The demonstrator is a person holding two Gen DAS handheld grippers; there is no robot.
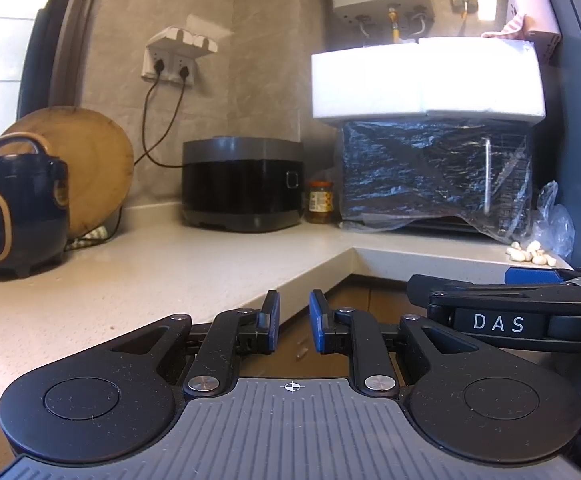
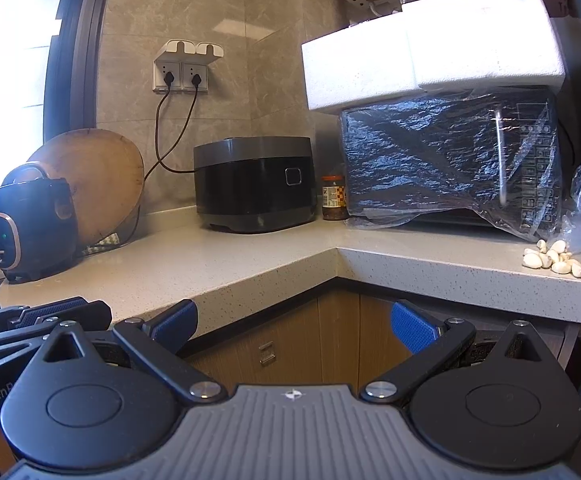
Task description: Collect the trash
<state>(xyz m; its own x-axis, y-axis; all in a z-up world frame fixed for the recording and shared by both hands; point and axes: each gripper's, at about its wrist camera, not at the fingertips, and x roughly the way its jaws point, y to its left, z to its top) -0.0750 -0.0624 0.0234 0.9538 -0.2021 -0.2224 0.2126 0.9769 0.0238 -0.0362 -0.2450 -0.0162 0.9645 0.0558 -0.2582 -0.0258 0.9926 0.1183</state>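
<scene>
Speckled desk (image 2: 250, 264) across the middle, black rice cooker (image 2: 255, 184) centre, sauce jar (image 2: 334, 197) beside it, plastic-wrapped oven (image 2: 450, 160) right, garlic cloves (image 2: 552, 259) far right

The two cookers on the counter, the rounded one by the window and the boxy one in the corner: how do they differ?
The rounded cooker is small, navy with gold trim and has a carry handle; the boxy cooker is wider, black with a flat grey lid. A green light shows on the rounded one; none shows on the boxy one. Both stand upright on the counter.

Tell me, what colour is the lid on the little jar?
Orange-red; the jar shows best in the right wrist view.
</scene>
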